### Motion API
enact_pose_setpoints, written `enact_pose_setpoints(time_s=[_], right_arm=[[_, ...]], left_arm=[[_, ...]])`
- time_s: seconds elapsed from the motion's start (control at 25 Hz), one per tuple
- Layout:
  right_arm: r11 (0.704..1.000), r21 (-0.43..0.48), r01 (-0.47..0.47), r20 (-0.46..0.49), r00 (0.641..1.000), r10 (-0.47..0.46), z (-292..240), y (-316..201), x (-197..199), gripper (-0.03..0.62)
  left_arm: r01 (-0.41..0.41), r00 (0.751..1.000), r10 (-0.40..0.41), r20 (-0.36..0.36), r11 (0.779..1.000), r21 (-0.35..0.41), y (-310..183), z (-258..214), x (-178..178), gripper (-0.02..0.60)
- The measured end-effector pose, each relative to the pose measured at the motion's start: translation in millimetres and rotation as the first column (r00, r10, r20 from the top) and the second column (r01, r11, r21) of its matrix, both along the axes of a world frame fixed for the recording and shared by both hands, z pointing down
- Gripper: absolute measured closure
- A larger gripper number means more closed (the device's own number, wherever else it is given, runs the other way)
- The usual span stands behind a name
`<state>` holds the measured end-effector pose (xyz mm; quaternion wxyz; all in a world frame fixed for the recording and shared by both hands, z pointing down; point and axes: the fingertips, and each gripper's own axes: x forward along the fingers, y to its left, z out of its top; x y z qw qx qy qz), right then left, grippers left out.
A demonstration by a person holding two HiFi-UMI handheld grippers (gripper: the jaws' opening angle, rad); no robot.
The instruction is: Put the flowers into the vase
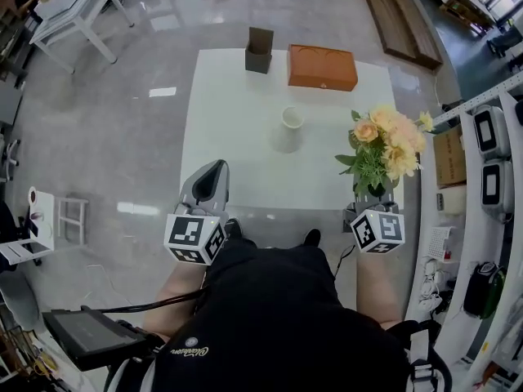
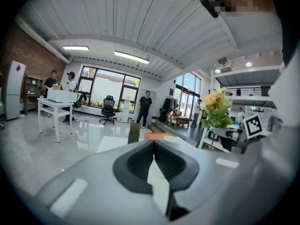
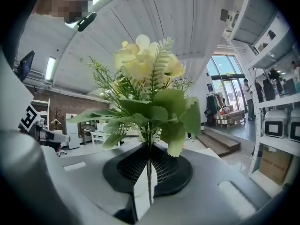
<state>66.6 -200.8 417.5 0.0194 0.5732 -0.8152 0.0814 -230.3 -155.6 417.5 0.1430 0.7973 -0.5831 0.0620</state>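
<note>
Stems (image 3: 149, 172) of the flowers (image 3: 145, 78) are pinched between the fingers (image 3: 125, 170) of the right gripper (image 3: 150, 154), whose dark ribbed pads are pressed against them from both sides. The bunch is held upright, and its yellow and peach blooms and green leaves rise above the fingertips. In the head view the flowers are seen at about 4 o'clock from the vase (image 1: 292, 118) and well apart from it, over the right edge of the white tabletop (image 1: 237, 121). The vase, a small white vessel with an open mouth, stands upright near the middle of the tabletop, and nothing can be made out inside it.

The left gripper (image 2: 153, 143) is held at about 7 o'clock from the vase, over the near edge of the tabletop. Its fingers (image 2: 133, 165) are pressed together at the tips and nothing is caught between them. A marker cube (image 1: 194, 238) is carried on the left gripper, and a second marker cube (image 1: 378, 229) on the right one.

An orange-brown box (image 1: 322, 67) lies at about 1 o'clock from the vase, along the far edge of the tabletop. A small dark holder (image 1: 259, 50) stands just beside the box, at about 11 o'clock from the vase. A white table (image 1: 78, 6) is seen on the glossy floor at 10 o'clock, well apart from the tabletop. Several standing people and an office chair (image 2: 108, 109) are seen far off in the left gripper view.
</note>
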Motion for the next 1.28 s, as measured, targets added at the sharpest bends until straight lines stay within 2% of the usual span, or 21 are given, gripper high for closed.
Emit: enact_pose_setpoints(time_s=[0.16,0.36,0.64,0.92,1.12,1.28], right_arm=[[1.000,-0.006,0.015,0.002,1.000,-0.015,-7,17,-75,0.566],[0.998,-0.016,0.061,0.008,0.998,-0.061,-5,33,-121,0.566],[0.997,-0.010,0.081,0.022,0.996,-0.081,-9,37,-132,0.566],[0.990,0.107,0.093,0.035,0.995,-0.098,-70,-4,-132,0.566],[0.974,0.196,0.117,0.022,0.992,-0.124,-112,-38,-139,0.566],[0.967,0.215,0.135,0.016,0.990,-0.141,-123,-54,-149,0.565]], left_arm=[[-0.015,1.000,0.015,-0.008,1.000,-0.013,6,-3,-60,0.575],[-0.026,0.999,0.026,-0.027,1.000,-0.003,11,-4,-78,0.575],[-0.049,0.998,0.049,-0.036,0.999,0.003,15,-8,-70,0.575],[-0.057,0.998,0.058,-0.036,0.998,0.010,11,-10,-62,0.575],[-0.046,0.998,0.046,-0.035,0.999,0.007,10,-11,-60,0.575],[-0.039,0.999,0.040,-0.033,0.999,0.002,10,-12,-60,0.575]])
